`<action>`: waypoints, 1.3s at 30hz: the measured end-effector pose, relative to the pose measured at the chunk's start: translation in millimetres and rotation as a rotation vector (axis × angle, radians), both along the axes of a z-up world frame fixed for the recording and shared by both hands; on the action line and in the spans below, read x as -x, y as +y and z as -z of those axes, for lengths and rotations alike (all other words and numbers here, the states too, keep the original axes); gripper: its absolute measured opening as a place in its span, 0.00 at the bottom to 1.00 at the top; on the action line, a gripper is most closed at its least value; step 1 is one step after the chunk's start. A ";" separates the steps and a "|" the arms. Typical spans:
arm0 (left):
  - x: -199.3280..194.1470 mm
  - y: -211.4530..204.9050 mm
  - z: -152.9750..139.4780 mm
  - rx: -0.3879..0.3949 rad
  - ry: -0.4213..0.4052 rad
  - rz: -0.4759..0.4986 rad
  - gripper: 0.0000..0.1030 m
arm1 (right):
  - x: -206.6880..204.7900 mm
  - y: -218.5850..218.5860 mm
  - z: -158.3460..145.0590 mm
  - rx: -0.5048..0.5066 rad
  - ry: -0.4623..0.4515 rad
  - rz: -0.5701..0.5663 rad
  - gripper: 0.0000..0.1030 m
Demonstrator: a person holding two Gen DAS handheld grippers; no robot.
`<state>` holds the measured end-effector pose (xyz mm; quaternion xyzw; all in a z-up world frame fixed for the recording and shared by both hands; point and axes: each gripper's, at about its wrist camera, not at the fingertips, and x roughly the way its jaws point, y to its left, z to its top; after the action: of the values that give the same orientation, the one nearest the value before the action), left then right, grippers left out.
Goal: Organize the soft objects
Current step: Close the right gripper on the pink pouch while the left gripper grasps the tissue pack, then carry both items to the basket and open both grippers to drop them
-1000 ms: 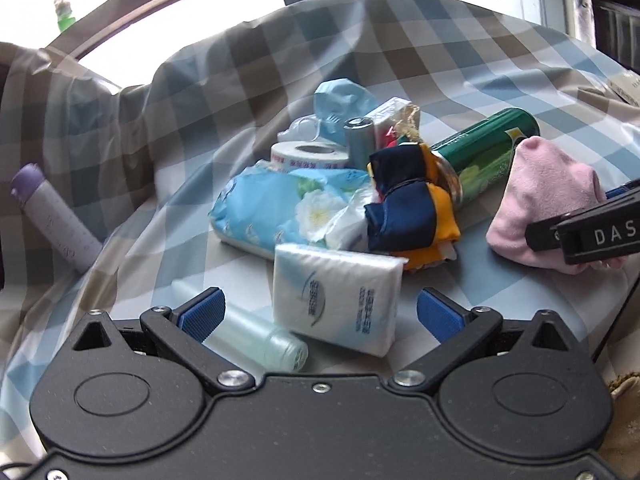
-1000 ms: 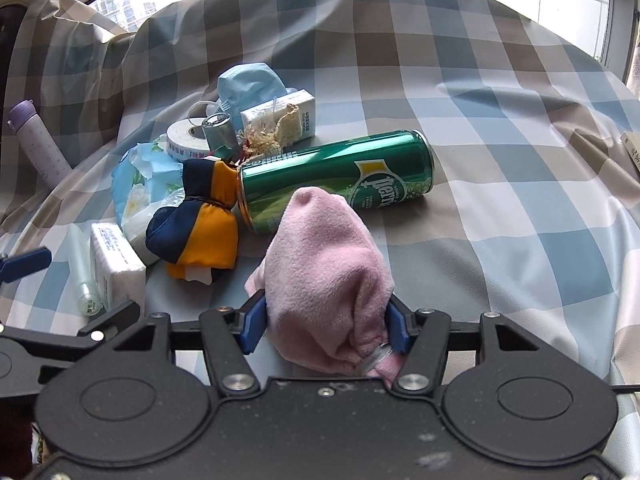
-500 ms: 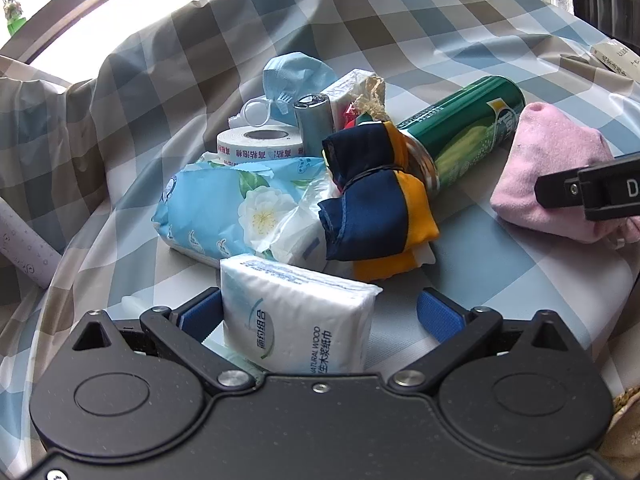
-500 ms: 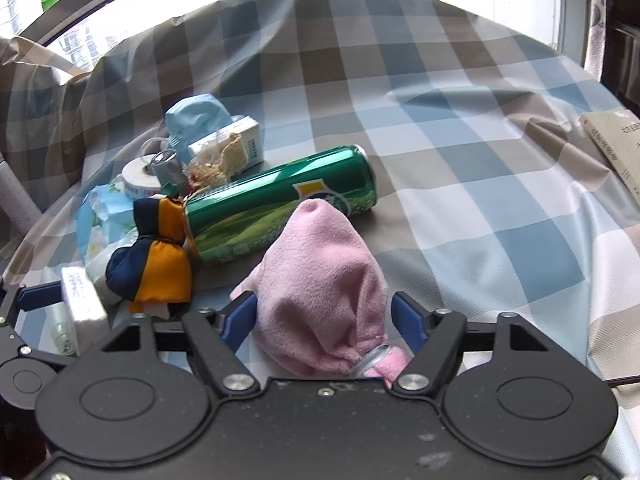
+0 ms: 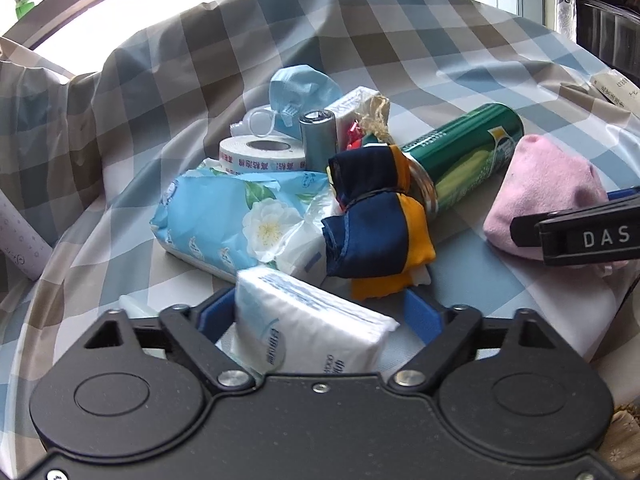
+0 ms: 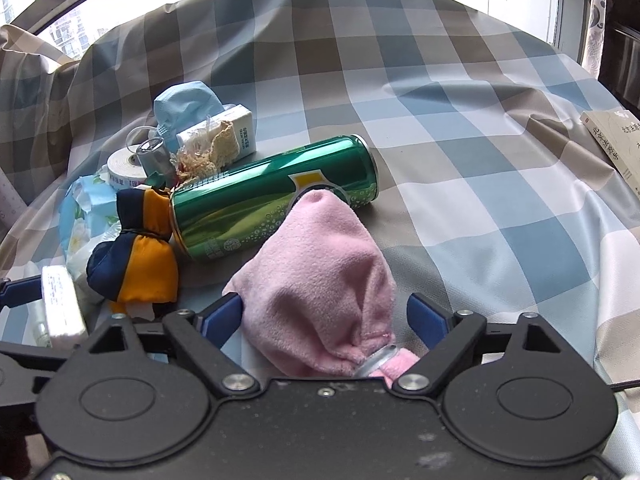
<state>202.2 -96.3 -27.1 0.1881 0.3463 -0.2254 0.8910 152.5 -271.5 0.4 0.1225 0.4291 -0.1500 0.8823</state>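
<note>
Down at the bottom of the left wrist view, the left gripper sits spread around the tissue pack, with its left pad about touching the pack and a clear gap on the right, so it isn't pinching anything yet. Same story lower middle of the right wrist view: the right gripper is spread either side of the pink cloth, left pad right against the fabric, right pad apart from it.

Both soft things lie on the checked sheet, so I'd say the step in hand is closing on them. Tips, for what they're worth:

- The pack lies skewed between the fingers. I'd square up or slide right a touch before squeezing, or it'll probably twist out.
- The bottle is tucked just left of the pack, so keep the left finger off it.
- The cloth has something shiny poking out at its near end. Can't tell what it is, but grab mid-bundle so it doesn't drop out.
- The can sits just behind the cloth, center frame, and I can't tell if they touch. Lift up, don't drag, or it may roll.
- The navy and orange cloth, mid-frame, looks like the next soft one.
</note>
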 end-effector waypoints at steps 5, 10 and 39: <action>0.0 3.8 -3.8 0.016 -0.007 -0.016 0.67 | -1.9 -5.2 -3.5 -0.056 -0.007 -0.024 0.60; 7.7 6.2 -10.9 0.039 -0.058 0.001 0.67 | 3.7 -16.3 -11.6 -0.080 -0.055 0.026 0.59; 132.7 52.7 -72.5 0.201 -0.117 -0.162 0.67 | 60.4 2.6 -53.0 -0.002 -0.401 -0.071 0.59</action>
<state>69.5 -43.6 45.4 0.0822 0.2832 -0.1748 0.9394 92.1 -268.9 53.4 0.1359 0.2488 -0.0910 0.9547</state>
